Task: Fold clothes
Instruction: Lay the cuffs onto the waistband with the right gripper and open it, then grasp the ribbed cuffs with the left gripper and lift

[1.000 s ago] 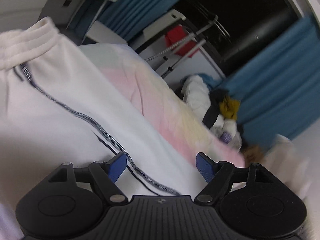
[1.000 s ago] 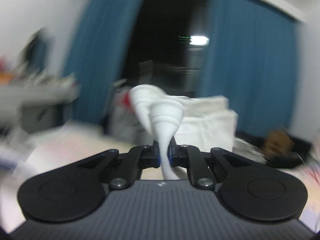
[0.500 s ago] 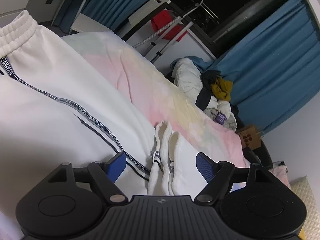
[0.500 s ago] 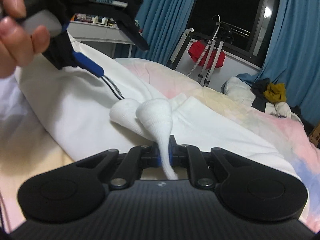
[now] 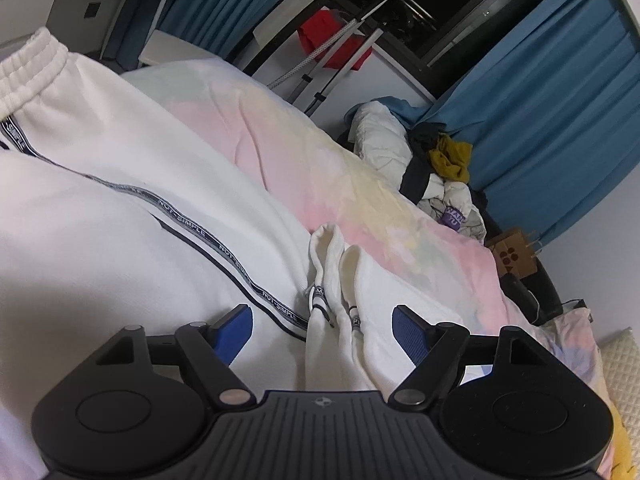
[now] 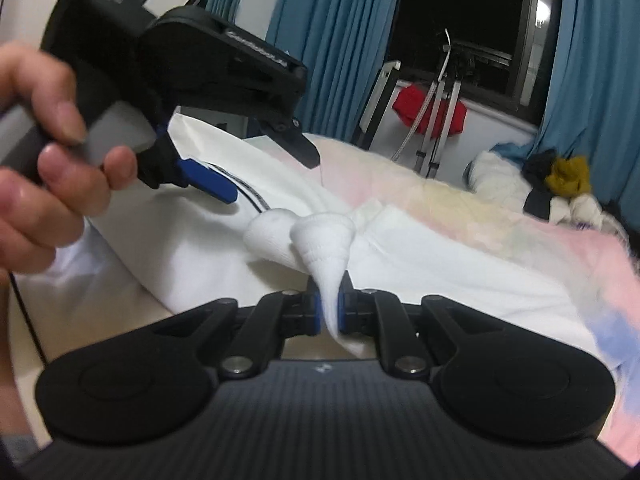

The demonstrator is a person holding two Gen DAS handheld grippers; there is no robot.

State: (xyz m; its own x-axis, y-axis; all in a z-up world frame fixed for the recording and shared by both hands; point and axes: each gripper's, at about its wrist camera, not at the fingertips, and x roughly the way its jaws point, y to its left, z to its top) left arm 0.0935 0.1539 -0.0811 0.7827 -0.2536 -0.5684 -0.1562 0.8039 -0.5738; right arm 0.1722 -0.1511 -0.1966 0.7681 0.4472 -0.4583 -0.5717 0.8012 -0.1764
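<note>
Pastel bedspread [image 5: 360,184] carries soft, limp white sweatpants [image 5: 132,216] – right gripper [image 6: 329,312] pinches 2 bunched cuffs [image 6: 320,236] at 12 o'clock, left gripper [image 5: 322,326] spread wide – best gripped at ribbed hems.

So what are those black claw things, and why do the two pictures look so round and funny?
They are grabbers that a person holds, one in each hand. A little camera sits on each grabber, looking out past its two fingers, and its wide lens bends the picture.

One picture is from the left gripper. Its blue-tipped fingers stand apart, holding nothing, just above white track pants spread on a pastel bedsheet.

The other is from the right gripper. It is pinched shut on the pants' white ribbed cuffs. In that picture you can also see the person's hand holding the left grabber.
</note>
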